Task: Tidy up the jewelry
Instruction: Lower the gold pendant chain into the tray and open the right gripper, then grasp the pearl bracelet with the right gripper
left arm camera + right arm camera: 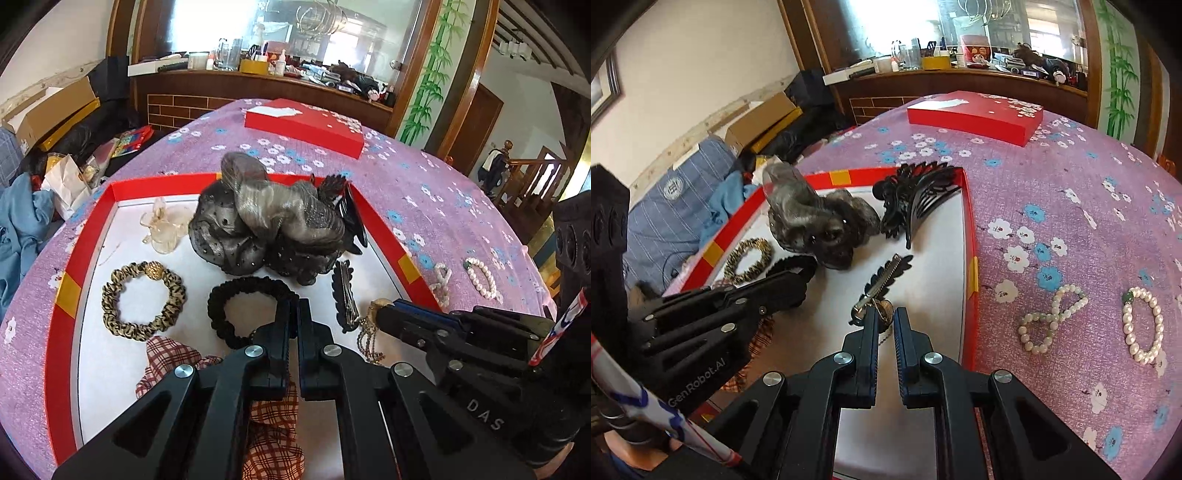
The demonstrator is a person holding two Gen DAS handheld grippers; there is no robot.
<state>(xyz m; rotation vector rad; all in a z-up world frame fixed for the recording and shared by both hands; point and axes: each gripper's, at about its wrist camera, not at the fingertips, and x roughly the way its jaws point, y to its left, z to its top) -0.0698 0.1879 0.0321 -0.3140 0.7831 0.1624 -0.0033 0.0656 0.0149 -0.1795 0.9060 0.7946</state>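
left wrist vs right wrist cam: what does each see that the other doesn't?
Left wrist only: the translucent bow clip at the tray's far left, and the gold chain trailing below the right gripper.

Right wrist only: the black fan comb spread in full; the left view catches just its edge behind the grey scrunchie pile.

Both: the red tray, leopard scrunchie, black leaf clip, both pearl bracelets outside the tray, and the red lid.
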